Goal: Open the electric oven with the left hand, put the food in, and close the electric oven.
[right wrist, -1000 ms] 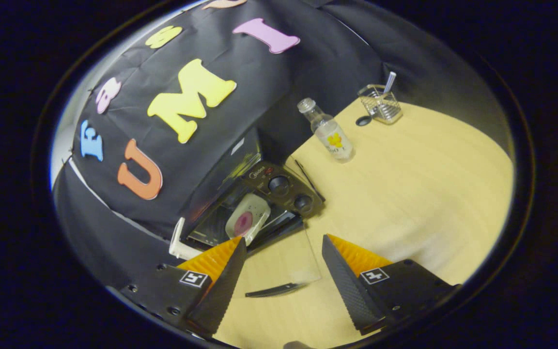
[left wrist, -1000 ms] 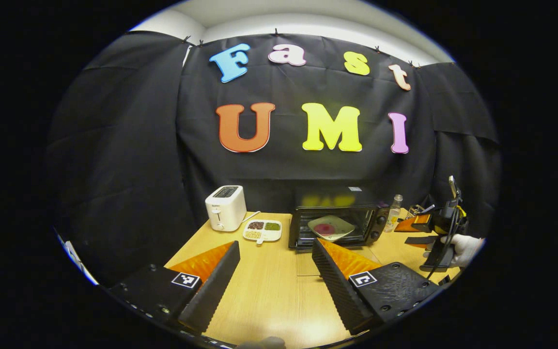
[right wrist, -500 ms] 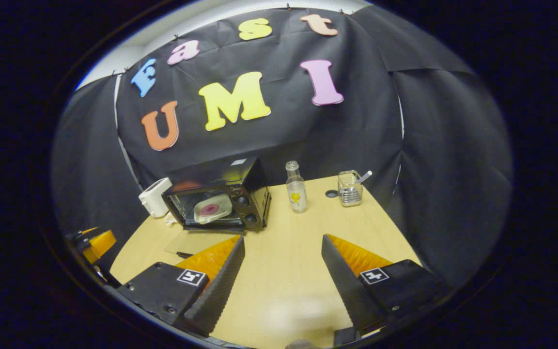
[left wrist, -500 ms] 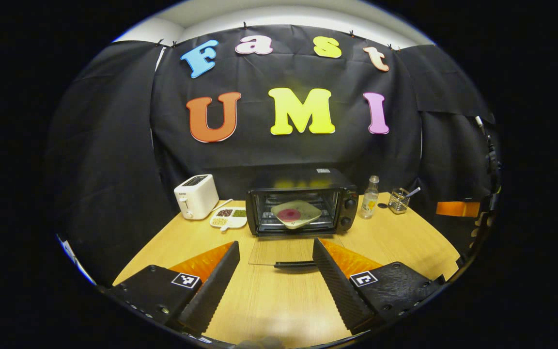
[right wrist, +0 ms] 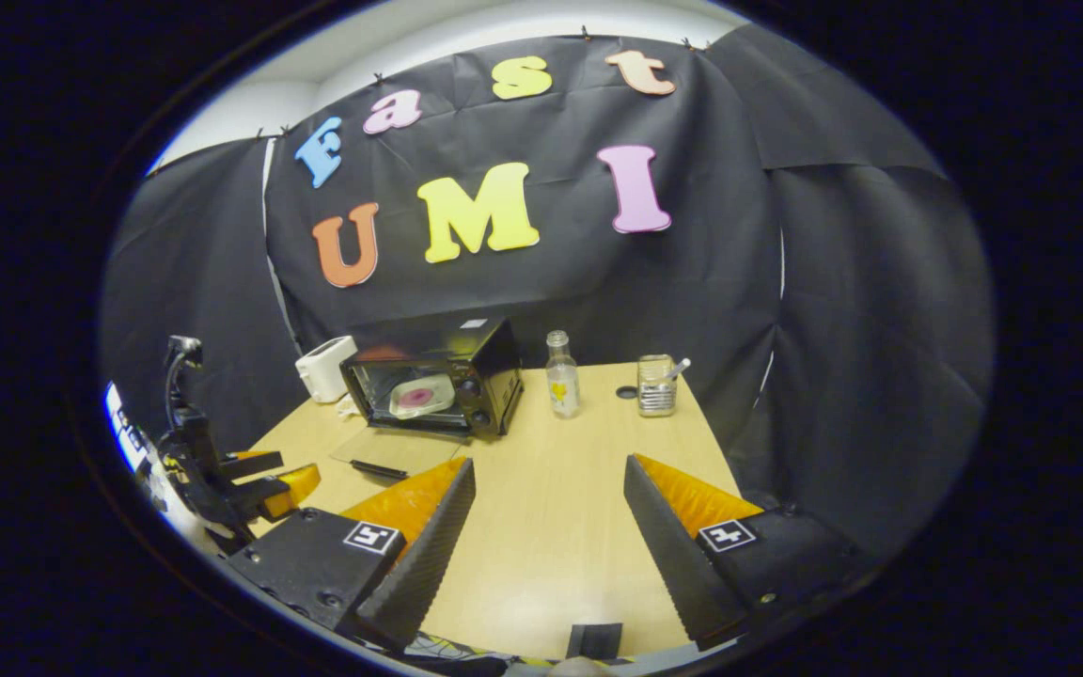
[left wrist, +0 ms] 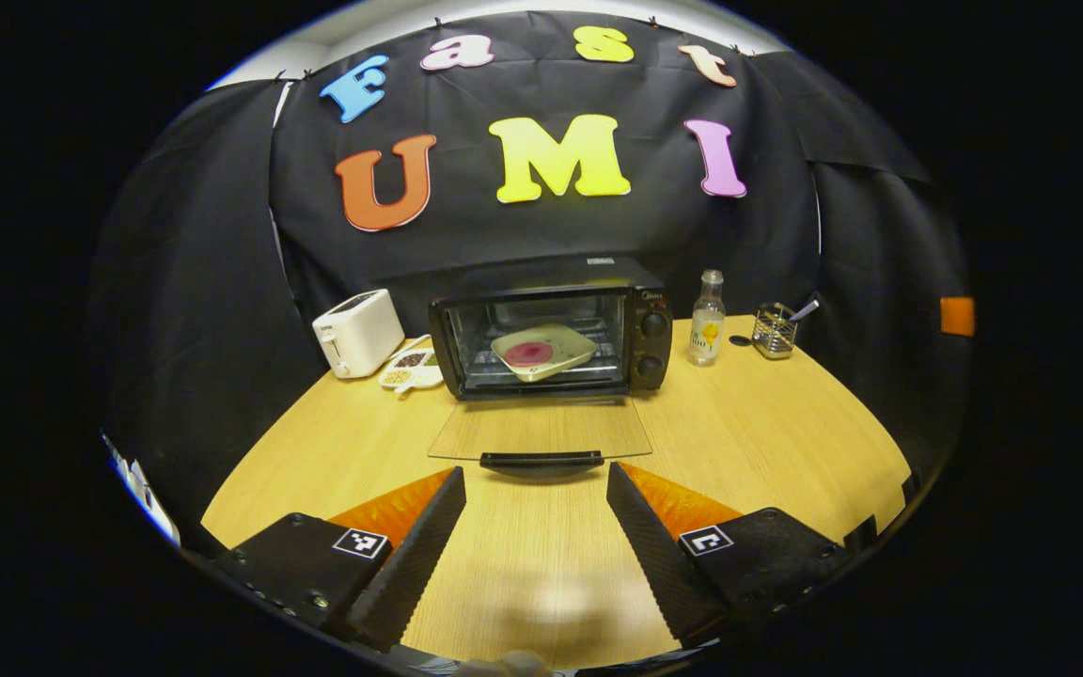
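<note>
Light wood table [left wrist: 767,423], seen in the left gripper view, carrying the following. Black oven [left wrist: 551,324] at the back centre, its glass door [left wrist: 540,431] folded down flat onto the table with the dark handle [left wrist: 541,461] nearest me. Inside the oven, on the rack: a pale plate [left wrist: 543,350] tilted slightly, with a round pink piece of food [left wrist: 529,354] on it. White toaster [left wrist: 356,331] left of the oven; a small divided dish [left wrist: 410,369] between toaster and oven. Clear bottle [left wrist: 708,318] just right of the oven, upright; wire holder [left wrist: 773,330] farther right. My left gripper [left wrist: 535,512] hangs above the table just short of the door handle, jaws spread wide, nothing between them.

Right gripper view, same table [right wrist: 588,489] from farther right. Oven [right wrist: 433,378] at the back left, door [right wrist: 396,451] down, plate [right wrist: 421,397] and food [right wrist: 416,397] inside. Toaster [right wrist: 325,367] behind it; bottle [right wrist: 559,374] and wire holder [right wrist: 657,384] to the right, apart from each other. My right gripper [right wrist: 546,522] is over bare table, jaws spread, holding nothing. My left gripper [right wrist: 283,475] shows at the left edge, near the door.
</note>
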`<state>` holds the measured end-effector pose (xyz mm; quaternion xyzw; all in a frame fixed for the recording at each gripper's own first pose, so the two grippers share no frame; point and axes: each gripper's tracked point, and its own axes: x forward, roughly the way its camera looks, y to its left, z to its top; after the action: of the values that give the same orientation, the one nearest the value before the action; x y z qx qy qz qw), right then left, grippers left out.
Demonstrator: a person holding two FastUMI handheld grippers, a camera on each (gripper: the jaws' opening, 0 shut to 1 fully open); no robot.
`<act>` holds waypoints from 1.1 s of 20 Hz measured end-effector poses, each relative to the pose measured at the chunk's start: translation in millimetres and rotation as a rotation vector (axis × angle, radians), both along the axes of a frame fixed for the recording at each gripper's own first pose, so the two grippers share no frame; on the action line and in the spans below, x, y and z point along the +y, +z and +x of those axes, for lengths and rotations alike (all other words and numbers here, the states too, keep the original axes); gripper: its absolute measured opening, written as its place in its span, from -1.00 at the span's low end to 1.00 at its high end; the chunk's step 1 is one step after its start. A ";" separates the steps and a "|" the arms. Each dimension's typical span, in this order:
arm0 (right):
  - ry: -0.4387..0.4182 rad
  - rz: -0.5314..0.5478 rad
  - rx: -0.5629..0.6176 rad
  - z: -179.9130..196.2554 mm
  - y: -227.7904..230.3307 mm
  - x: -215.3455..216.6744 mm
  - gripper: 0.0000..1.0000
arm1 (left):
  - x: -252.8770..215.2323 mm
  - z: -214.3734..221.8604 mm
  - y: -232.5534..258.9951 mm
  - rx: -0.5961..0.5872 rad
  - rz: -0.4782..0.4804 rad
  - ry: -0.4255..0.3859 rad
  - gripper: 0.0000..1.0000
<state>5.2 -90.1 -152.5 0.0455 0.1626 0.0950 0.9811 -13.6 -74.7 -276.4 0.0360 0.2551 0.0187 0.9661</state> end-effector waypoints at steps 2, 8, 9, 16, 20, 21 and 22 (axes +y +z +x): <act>-0.019 -0.036 0.011 -0.2 -0.9 -2.6 1.00 | 1.7 9.8 -27.5 0.049 0.005 -0.014 0.94; -0.123 -0.046 0.087 12.5 -4.5 -6.7 1.00 | 1.3 49.6 -91.0 0.126 -0.034 -0.050 0.94; -0.142 -0.060 0.095 13.1 -5.4 -5.6 1.00 | 4.4 54.3 -99.5 0.138 -0.045 -0.056 0.94; -0.253 -0.017 0.172 16.0 -22.9 9.9 1.00 | 18.7 77.2 -136.7 0.199 -0.070 -0.090 0.94; -0.278 -0.029 0.190 12.5 -28.4 6.2 1.00 | 18.2 85.6 -146.5 0.206 -0.062 -0.087 0.94; -0.281 -0.026 0.193 12.9 -27.3 6.0 1.00 | 18.5 87.5 -147.8 0.206 -0.055 -0.083 0.94; -0.285 -0.027 0.195 12.5 -26.7 5.3 1.00 | 17.8 91.3 -146.6 0.197 -0.048 -0.081 0.94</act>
<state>17.7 -84.8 -179.2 0.0641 0.2501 -0.0519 0.9647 77.8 -56.9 -422.9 0.0247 0.3476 -0.0300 0.9368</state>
